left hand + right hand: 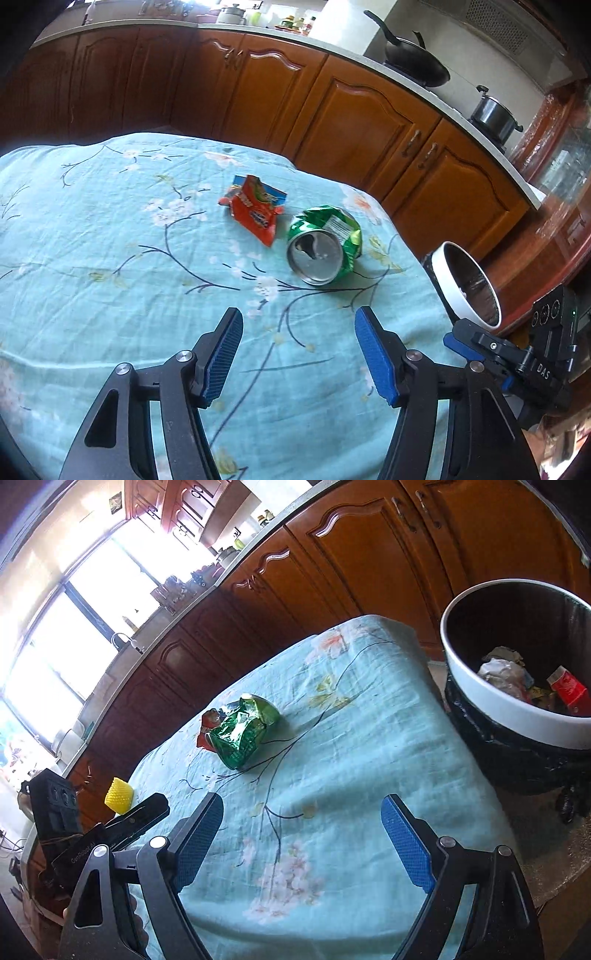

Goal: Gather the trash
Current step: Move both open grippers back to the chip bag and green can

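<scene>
A crushed green can (322,248) lies on the table with its silver top facing me; it also shows in the right wrist view (243,732). A red snack wrapper (254,207) lies just left of it, and only its edge (207,728) shows behind the can in the right wrist view. My left gripper (298,319) is open and empty, short of the can. My right gripper (302,806) is open and empty, also short of the can. A white-rimmed trash bin (513,701) with a black liner stands off the table's right side and holds several pieces of trash.
The table has a light blue floral cloth (110,258). Brown kitchen cabinets (354,122) run behind it. The bin (466,284) and the right gripper's body show at the right in the left wrist view. A yellow object (118,796) sits at the left.
</scene>
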### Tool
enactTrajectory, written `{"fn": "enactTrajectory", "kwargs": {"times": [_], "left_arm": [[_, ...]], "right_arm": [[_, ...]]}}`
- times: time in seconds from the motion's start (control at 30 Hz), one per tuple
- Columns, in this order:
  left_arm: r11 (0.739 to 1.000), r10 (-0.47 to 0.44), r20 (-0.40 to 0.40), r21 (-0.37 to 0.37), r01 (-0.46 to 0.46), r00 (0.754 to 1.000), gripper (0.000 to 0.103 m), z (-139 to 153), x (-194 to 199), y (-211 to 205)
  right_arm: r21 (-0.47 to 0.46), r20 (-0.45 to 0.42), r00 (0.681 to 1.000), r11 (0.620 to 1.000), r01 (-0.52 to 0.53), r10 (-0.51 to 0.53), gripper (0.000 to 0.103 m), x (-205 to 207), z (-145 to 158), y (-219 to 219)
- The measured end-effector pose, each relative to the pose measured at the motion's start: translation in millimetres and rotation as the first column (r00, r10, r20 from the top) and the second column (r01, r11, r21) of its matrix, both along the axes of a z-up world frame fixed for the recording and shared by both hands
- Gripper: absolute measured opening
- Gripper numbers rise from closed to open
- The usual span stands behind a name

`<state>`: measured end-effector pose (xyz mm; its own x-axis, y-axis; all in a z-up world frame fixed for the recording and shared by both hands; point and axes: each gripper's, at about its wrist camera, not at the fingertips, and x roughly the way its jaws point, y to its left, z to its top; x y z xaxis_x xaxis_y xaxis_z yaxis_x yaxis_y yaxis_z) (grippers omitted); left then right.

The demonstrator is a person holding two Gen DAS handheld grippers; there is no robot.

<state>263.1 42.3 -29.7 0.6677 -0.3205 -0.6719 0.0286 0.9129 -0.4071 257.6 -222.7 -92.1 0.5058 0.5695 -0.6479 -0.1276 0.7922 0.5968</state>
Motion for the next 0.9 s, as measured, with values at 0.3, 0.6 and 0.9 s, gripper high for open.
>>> {"fn": "enactTrajectory", "kwargs": {"times": [0.3,0.6,0.9], "left_arm": [[0.998,0.059,-0.015,0.006,-0.059,0.998,0.068,0,28,30],[0.998,0.058,-0.014,-0.022,-0.058,0.998,0.067,-5,77,43],[0.997,0.022,-0.081,-0.072,-0.028,0.996,0.046,-36,135,40]], "right_arm": [[0.123,-0.028,0.999,0.992,-0.015,0.018,0.102,25,-1,32],[0.288,-0.128,0.991,0.957,0.014,0.024,0.092,66,-23,50],[0.304,-0.178,0.984,0.952,0.035,0.020,0.065,99,-42,63]]}}
